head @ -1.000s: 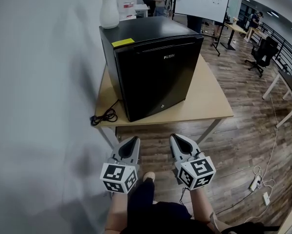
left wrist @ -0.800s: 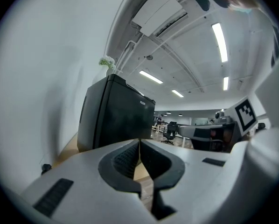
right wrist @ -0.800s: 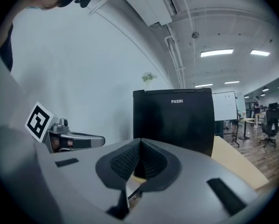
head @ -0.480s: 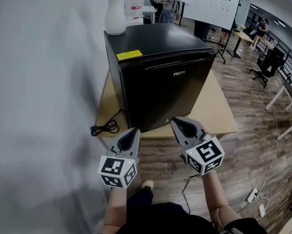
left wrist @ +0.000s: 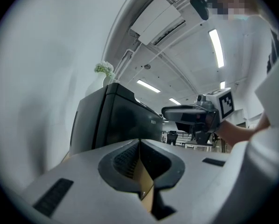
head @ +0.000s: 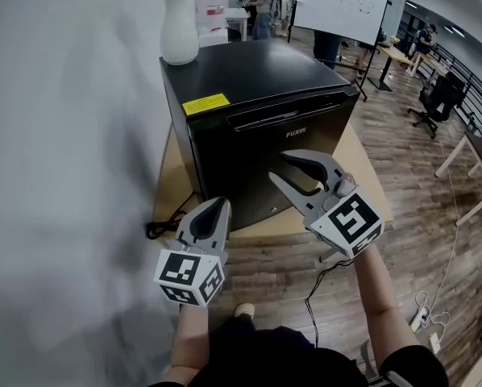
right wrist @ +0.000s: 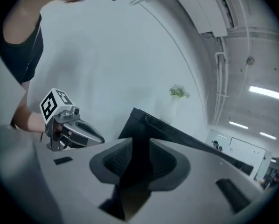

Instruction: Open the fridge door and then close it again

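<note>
A white wall [head: 64, 135] backs a wooden tabletop [head: 368, 185], and on that tabletop, pushed up beside the wall, stands the black fridge [head: 249, 75]. A white vase [head: 179, 27] sits on its rear left corner. The fridge door [head: 245, 164] faces the person and is fully closed, so the opening step has not begun.

The right gripper [head: 278, 166] hangs in front of the door's right half, rolled so that one jaw lies above the other. Its jaws have just been opening and stand well apart with nothing between them. The left gripper [head: 218, 204] is lower, near the tabletop's front edge below the door's left part, with its jaws closed together and empty.

The handle groove [head: 289, 113] is what the coming move depends on. It runs side to side along the door's top edge, its long axis level. It lies above and beyond the right gripper's tips, and that gripper is clearly the nearer of the two. The stacked jaws likely suit a level groove. Which side the hinge is on cannot be told.
</note>
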Demonstrator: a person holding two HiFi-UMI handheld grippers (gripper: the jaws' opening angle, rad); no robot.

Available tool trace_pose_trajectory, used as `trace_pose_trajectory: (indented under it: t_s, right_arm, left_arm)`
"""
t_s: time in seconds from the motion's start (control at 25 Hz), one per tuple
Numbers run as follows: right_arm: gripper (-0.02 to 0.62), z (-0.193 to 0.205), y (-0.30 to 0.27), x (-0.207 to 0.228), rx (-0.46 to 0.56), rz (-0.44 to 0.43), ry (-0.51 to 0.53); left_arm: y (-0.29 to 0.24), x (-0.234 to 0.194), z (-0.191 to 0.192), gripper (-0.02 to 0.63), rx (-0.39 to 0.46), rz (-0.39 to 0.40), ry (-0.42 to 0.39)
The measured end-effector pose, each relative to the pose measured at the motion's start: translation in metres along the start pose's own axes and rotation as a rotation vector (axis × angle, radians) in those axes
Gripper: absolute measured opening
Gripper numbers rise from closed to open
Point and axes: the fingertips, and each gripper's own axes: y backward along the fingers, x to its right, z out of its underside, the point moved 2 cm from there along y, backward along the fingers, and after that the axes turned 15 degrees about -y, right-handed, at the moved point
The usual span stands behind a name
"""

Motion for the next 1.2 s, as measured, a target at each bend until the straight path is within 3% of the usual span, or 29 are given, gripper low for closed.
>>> trace_pose_trajectory:
  t_s: [0.2,0.6,0.72,1.0,1.2]
  right_arm:
    - [0.117,-0.021,-0.021,0.02,-0.053,-0.037,0.28]
    - [0.118,-0.025,-0.061,0.028,-0.284,-0.207,0.563]
    - [0.105,-0.018,-0.071,0.025,-0.361,-0.216,0.648]
    - [0.092,-0.013,-0.074,0.024,-0.471,-0.211,0.716]
    - [0.089,-0.013,-0.074,0.025,-0.466,-0.202,0.731]
  left_arm:
    - [-0.015,-0.01,-0.003,0.008,0.021,0.022,-0.001]
    - [-0.038,-0.001,-0.005,0.008,0.033,0.116,0.007]
    - [-0.044,0.004,-0.004,0.008,0.036,0.15,0.012]
    - [-0.055,0.012,0.002,0.008,0.046,0.204,0.006]
    - [-0.057,0.014,0.008,0.008,0.044,0.217,0.017]
